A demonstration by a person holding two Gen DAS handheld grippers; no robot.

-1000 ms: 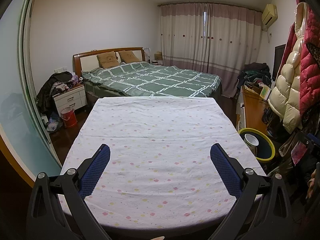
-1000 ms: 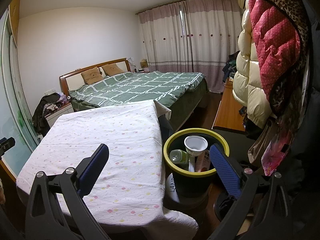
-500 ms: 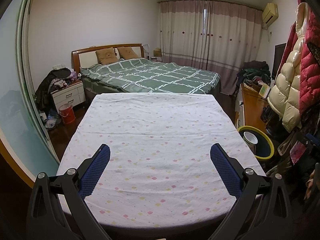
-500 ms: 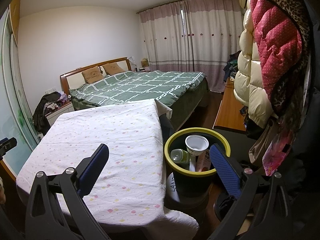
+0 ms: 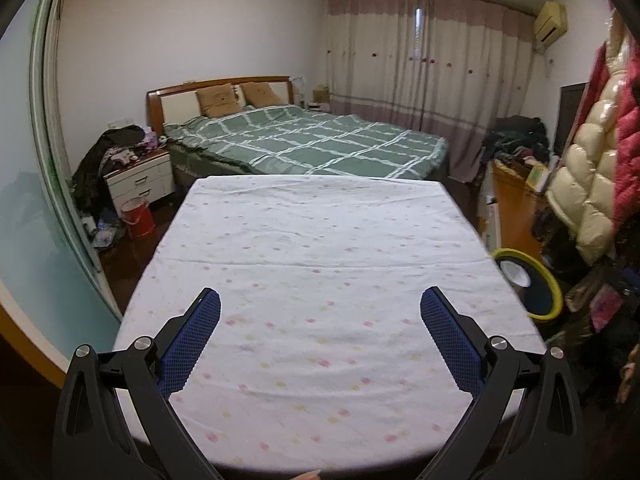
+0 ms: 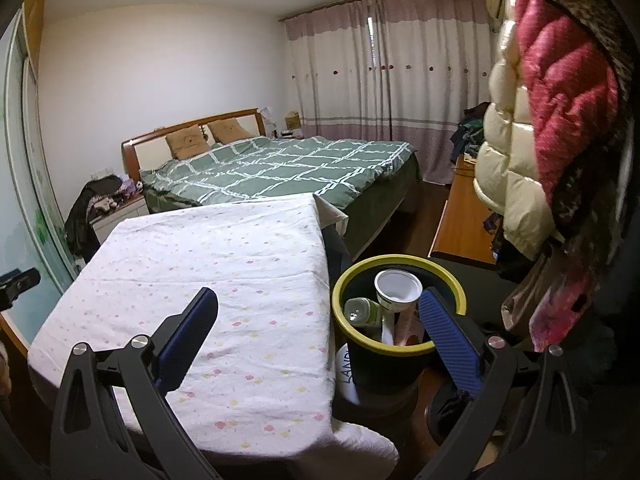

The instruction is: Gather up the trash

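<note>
Bedroom clutter frames a table (image 5: 320, 264) draped in a white cloth dotted with pink and yellow, which fills the near middle of both wrist views. Just beside the table's right edge stands the trash bin (image 6: 400, 344), a black bucket with a yellow rim; in the left wrist view only part of it (image 5: 554, 288) shows past the table's right edge. Inside the bin a white cup (image 6: 398, 285) sits open-mouthed towards the camera, a pale green bottle (image 6: 362, 312) lies to its left, and a pink-and-white wrapper (image 6: 404, 326) stands below the cup.

The right gripper (image 6: 318, 304) hovers with its jaws spread wide and nothing between them, its left finger over the cloth and its right finger in front of the bin's near right rim. The left gripper (image 5: 320, 306) hangs above the near part of the cloth, jaws likewise released and holding nothing.

Farther back lies a bed (image 5: 312, 146) with a green checked cover and two brown pillows against a wooden headboard. A white nightstand (image 5: 140, 178) heaped with clothes stands to its left, with a red bucket (image 5: 138, 216) on the floor nearby. Pink-banded curtains (image 5: 424, 64) cover the far wall. On the right hang a cream puffer coat (image 6: 508, 160) and a red quilted jacket (image 6: 568, 92), beside a wooden desk (image 6: 464, 224).
</note>
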